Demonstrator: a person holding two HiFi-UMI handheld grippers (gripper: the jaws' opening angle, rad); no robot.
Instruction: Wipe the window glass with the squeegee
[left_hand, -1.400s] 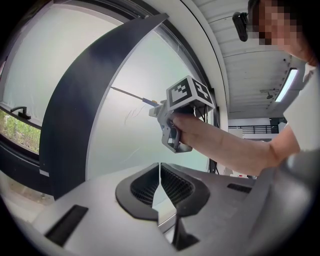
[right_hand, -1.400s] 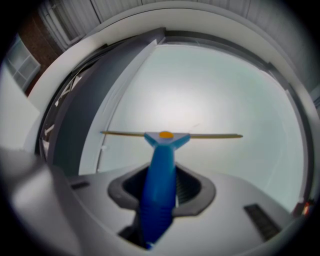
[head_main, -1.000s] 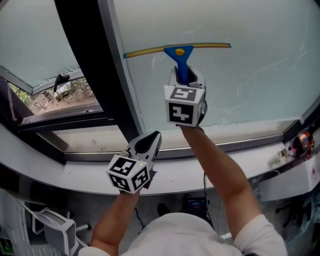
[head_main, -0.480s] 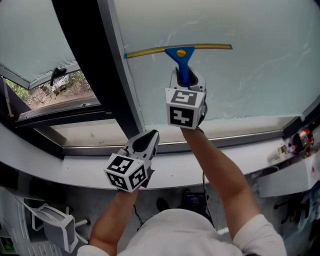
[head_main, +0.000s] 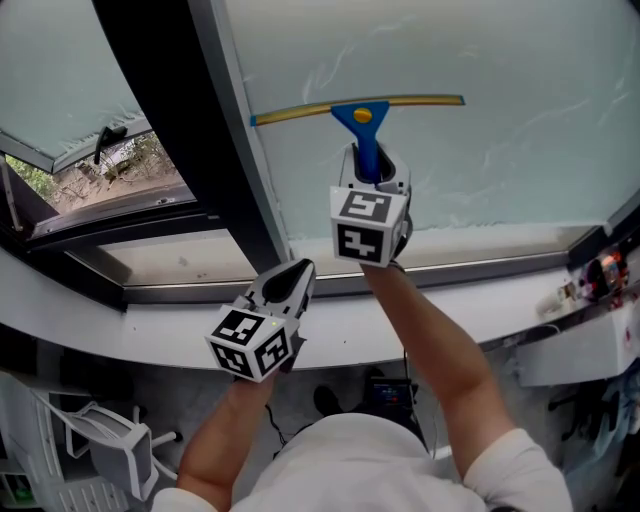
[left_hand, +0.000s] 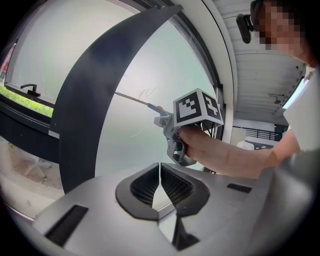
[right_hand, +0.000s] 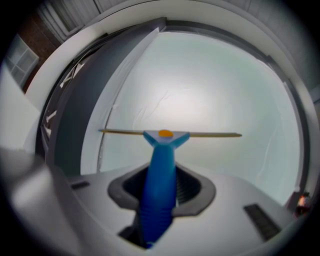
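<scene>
The squeegee (head_main: 362, 112) has a blue handle (right_hand: 159, 175) and a long yellow blade (right_hand: 200, 134) lying flat across the pale window glass (head_main: 480, 70). My right gripper (head_main: 372, 172) is shut on the blue handle, blade end pointing up at the pane. Thin streaks mark the glass above and right of the blade. My left gripper (head_main: 298, 272) hangs lower and to the left, in front of the sill, shut with nothing between its jaws. In the left gripper view the right gripper (left_hand: 172, 132) and its hand show ahead, with the blade (left_hand: 132, 99) on the glass.
A dark frame post (head_main: 175, 110) splits the pane from a tilted-open window (head_main: 70, 90) at left. A white sill (head_main: 420, 315) runs below the glass. Small objects sit at the sill's right end (head_main: 595, 280). A white rack (head_main: 100, 455) stands on the floor at lower left.
The squeegee and my right gripper have slid down the glass toward the sill. My left gripper has sunk a little too. Both grips are unchanged.
</scene>
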